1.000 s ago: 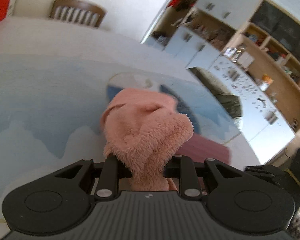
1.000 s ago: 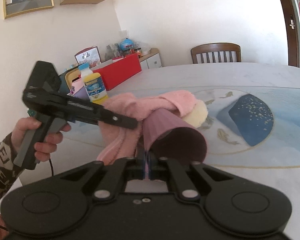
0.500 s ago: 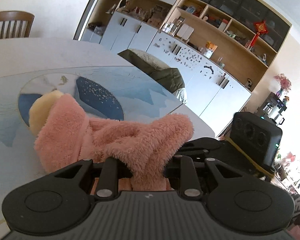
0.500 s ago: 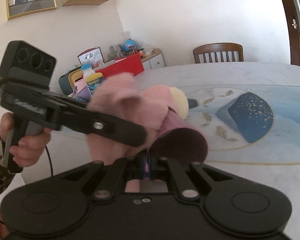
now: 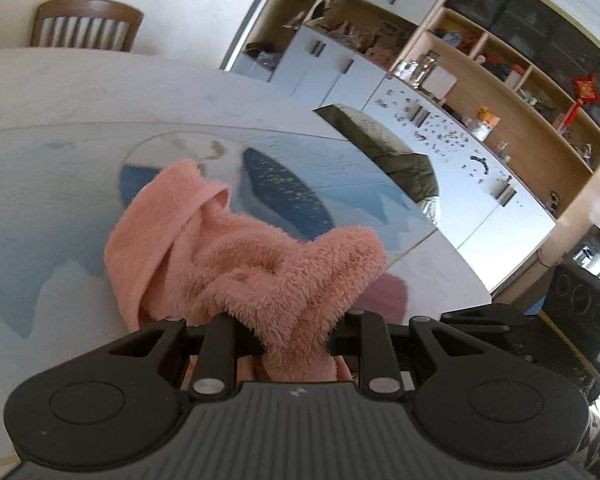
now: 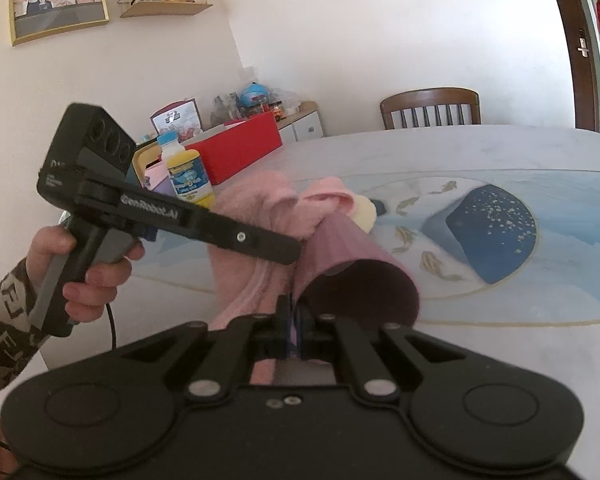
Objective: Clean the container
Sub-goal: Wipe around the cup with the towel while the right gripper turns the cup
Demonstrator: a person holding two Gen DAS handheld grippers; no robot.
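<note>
A purple ribbed cup [image 6: 352, 268] lies tilted with its open mouth toward the right wrist camera, and my right gripper [image 6: 296, 320] is shut on its rim. My left gripper [image 5: 292, 332] is shut on a pink fluffy towel [image 5: 240, 264]. In the right wrist view the left gripper [image 6: 284, 246], held by a hand [image 6: 84, 264], presses the towel [image 6: 268, 208] against the cup's left outer wall. A pale yellow patch of cloth [image 6: 364, 212] shows beyond the cup. In the left wrist view only a sliver of the cup [image 5: 384, 292] shows behind the towel.
Both grippers hang above a table with a blue painted mat [image 6: 492, 232]. A yellow bottle [image 6: 188, 176] and a red box [image 6: 240, 148] stand at the table's far left. A wooden chair [image 6: 430, 108] is at the far end. Cabinets and shelves [image 5: 460, 120] line the wall.
The left gripper has swung the towel from over the top of the cup down to its left side. The right gripper and the cup have barely moved.
</note>
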